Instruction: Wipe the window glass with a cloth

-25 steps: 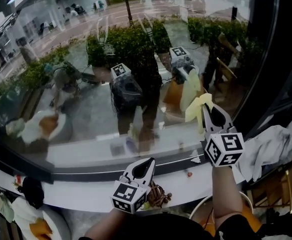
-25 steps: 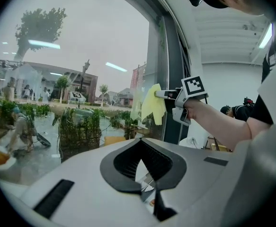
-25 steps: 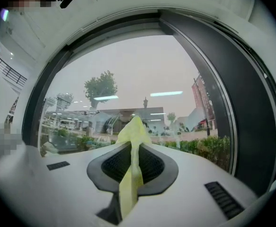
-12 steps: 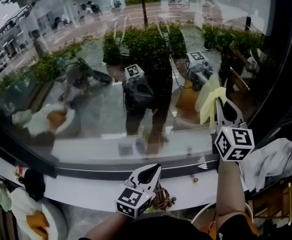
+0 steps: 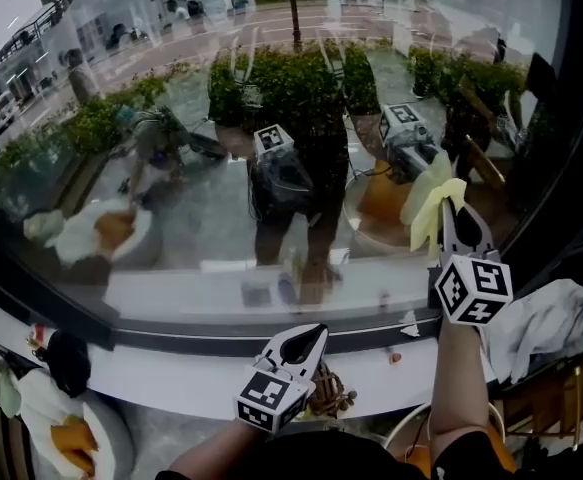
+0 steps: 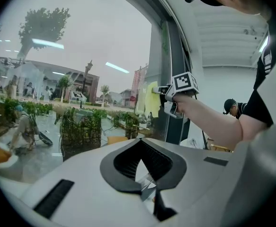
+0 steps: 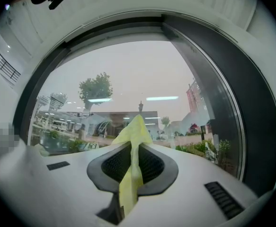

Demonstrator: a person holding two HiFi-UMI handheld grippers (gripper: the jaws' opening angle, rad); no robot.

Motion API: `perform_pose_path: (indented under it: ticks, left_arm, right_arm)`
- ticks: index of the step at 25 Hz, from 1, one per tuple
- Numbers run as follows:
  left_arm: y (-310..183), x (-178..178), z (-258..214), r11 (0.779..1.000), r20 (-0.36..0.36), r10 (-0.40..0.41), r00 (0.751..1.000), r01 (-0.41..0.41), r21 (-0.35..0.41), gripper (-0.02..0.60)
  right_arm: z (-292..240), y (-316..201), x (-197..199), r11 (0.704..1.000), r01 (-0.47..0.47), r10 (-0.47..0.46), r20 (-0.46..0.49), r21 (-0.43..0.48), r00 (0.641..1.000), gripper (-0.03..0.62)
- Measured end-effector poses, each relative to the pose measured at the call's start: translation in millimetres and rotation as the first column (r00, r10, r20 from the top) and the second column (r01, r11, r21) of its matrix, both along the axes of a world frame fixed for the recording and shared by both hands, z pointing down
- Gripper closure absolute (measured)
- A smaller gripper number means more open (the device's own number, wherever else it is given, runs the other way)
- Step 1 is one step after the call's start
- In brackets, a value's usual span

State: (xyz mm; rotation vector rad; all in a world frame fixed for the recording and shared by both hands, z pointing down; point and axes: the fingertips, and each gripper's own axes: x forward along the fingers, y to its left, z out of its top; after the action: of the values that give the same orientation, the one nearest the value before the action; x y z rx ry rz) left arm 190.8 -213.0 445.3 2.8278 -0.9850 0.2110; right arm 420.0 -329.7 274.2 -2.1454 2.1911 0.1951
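Two grippers in head view: the right gripper (image 5: 450,213) holds a yellow cloth (image 5: 426,200) on the window glass (image 5: 121,218), and the left gripper (image 5: 296,348) hangs low. Left gripper view: fingers closed, empty. Right gripper view: fingers (image 7: 110,167) pinch the cloth; I advise flat, overlapping strokes.

cloth (image 5: 426,213) pale yellow, plain, no print. right gripper (image 5: 453,211) and left gripper (image 5: 311,336) same scheme: off-white shells, black ribbed pads (image 7: 152,167) inside, dark slots on top. marker cubes (image 5: 474,290) white with chunky black square patterns. window frame (image 5: 571,118) near-black, sill (image 5: 171,378) white. glass (image 5: 171,188) murky grey-green, full of reflections. hedge (image 5: 291,88) outside deep green. sky (image 7: 142,70) washed-out pinkish grey. rumpled fabric (image 5: 546,313) far right white-ish. sleeve (image 6: 265,98) black.
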Motion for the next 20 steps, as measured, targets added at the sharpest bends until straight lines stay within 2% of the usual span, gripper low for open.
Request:
perform_pose_path:
  ticks: [12, 16, 20]
  left_arm:
    - [-3, -46, 6, 0.999, -0.015, -0.047, 0.999, 0.047, -0.014, 0.574]
    - [-1, -64, 4, 0.998, -0.022, -0.058, 0.998, 0.058, -0.010, 0.574]
    - [0, -98, 3, 0.997, -0.030, -0.078, 0.996, 0.078, -0.010, 0.574]
  right_arm:
    - [-3, -7, -48, 1.000, 0.015, -0.015, 0.004, 0.017, 1.000, 0.542]
    - [-8, -9, -79, 0.999, 0.034, -0.035, 0.005, 0.030, 0.999, 0.542]
    - [-15, -11, -125, 0.997, 0.055, -0.055, -0.004, 0.047, 0.999, 0.542]
